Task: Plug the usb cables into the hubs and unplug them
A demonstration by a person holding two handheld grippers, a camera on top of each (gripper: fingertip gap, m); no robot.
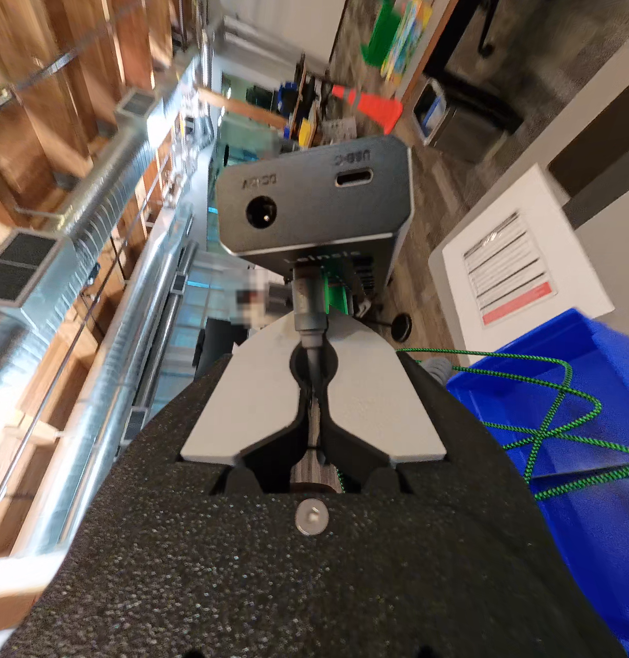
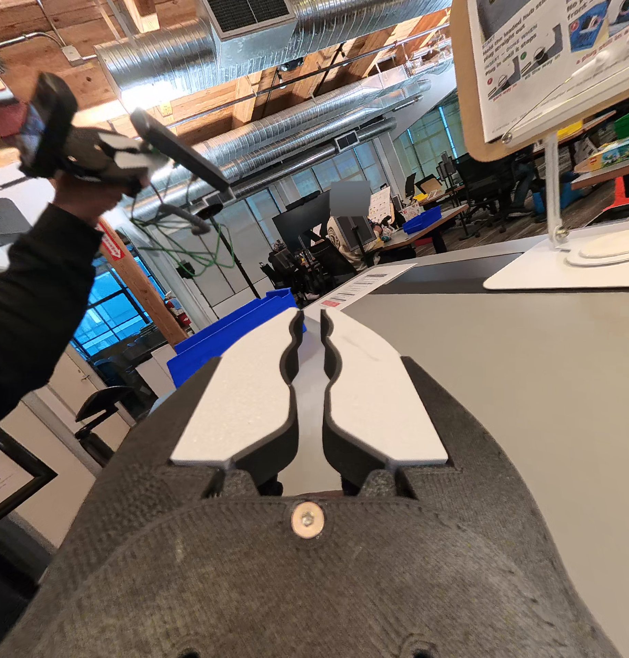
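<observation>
**Grey metal hub hanging from a clamped plug**

Grey metal is catching the light on the hub (image 1: 313, 199), which is sitting high in the air, well above the table, with its end face and two ports turned toward the left wrist camera. A grey USB plug (image 1: 308, 299) is sitting in the hub's lower side. The left gripper (image 1: 311, 333) is pinching that plug's neck, its white fingers (image 1: 256, 384) pressed against it on both sides. A green braided cable (image 1: 541, 402) is looping down to the right, over a blue bin (image 1: 590, 463).

In the right wrist view, a dark-sleeved arm (image 2: 38, 285) is holding the left gripper and hub aloft at upper left. The right gripper (image 2: 311, 315) is hovering low over the grey table (image 2: 501, 374), its fingers (image 2: 373, 391) nearly together, a narrow gap between them, gripping nothing. A sign on a stand (image 2: 551, 71) is standing at upper right.
</observation>
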